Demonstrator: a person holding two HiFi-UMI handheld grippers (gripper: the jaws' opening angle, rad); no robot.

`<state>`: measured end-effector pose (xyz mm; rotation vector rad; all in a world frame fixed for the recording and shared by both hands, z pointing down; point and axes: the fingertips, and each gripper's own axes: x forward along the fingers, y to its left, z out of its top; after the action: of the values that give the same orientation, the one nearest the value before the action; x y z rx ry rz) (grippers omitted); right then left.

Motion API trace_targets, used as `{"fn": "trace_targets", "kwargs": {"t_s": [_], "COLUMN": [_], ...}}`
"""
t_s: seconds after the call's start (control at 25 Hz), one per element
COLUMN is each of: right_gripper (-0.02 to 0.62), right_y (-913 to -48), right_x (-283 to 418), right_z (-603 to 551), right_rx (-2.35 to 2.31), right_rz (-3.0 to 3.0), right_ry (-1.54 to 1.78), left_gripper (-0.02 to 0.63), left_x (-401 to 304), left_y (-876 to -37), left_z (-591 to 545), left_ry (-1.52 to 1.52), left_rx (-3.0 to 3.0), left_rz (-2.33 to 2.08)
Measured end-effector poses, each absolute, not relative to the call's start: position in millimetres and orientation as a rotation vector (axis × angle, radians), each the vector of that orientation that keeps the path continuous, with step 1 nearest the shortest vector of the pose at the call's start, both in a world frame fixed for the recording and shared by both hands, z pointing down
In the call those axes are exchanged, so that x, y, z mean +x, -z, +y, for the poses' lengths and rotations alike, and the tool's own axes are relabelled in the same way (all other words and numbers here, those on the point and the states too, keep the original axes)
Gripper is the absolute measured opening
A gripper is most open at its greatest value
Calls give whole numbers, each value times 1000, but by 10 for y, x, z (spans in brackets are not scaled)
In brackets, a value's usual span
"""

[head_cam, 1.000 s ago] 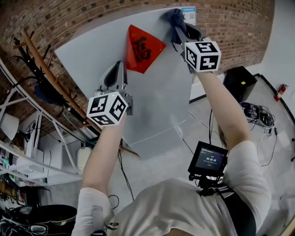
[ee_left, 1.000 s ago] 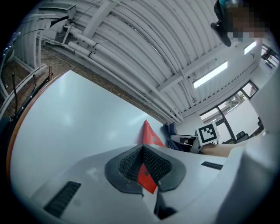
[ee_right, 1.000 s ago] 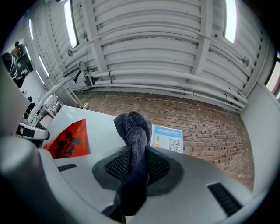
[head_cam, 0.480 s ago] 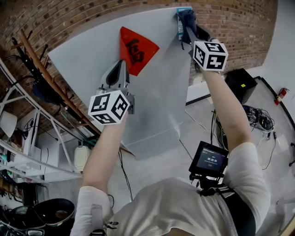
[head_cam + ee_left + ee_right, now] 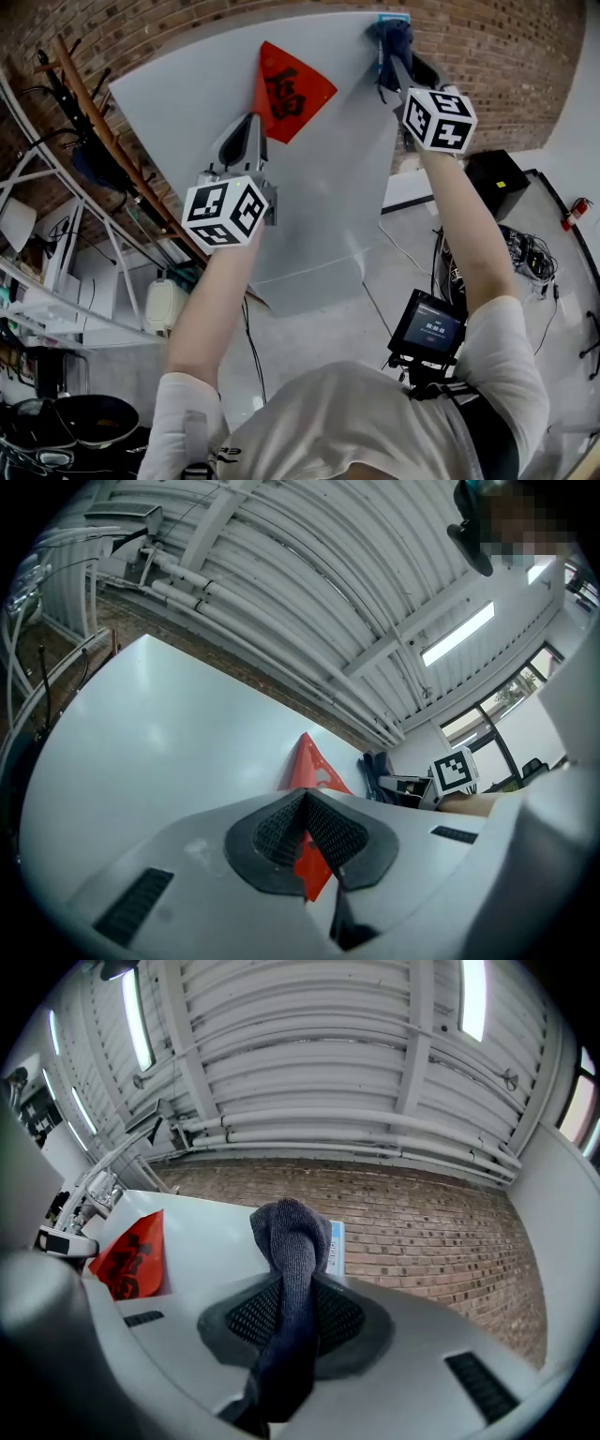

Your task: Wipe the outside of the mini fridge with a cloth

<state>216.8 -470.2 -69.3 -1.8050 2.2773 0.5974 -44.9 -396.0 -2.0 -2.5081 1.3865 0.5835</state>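
Right gripper (image 5: 401,62) clamped on the dark cloth (image 5: 392,37), now shifted rightward to the mini fridge (image 5: 178,103) top corner, over the blue label (image 5: 337,1247), left gripper (image 5: 247,127) still closed, empty, beside the red sticker (image 5: 292,86)

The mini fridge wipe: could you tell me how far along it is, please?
Done: the fridge shows no marks telling what is wiped. In hand: the right gripper is shut on the dark cloth at the fridge's top corner; the left gripper is shut, empty. Left: probably the rest of its surface.
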Motion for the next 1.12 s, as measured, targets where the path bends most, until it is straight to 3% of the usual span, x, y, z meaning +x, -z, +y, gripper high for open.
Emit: {"fn": "trace_targets", "kwargs": {"t_s": [1.12], "right_gripper": [83], "right_y": [-308], "right_x": [-2112], "right_z": [-3823], "right_rx": [-1305], "right_rz": [2691], "right_ry": [-708], "left_gripper": [3], "left_x": [-2975], "left_y": [-551], "left_z": [-3235], "left_ry": [-533], "left_rx": [-2426], "left_rz": [1657]}}
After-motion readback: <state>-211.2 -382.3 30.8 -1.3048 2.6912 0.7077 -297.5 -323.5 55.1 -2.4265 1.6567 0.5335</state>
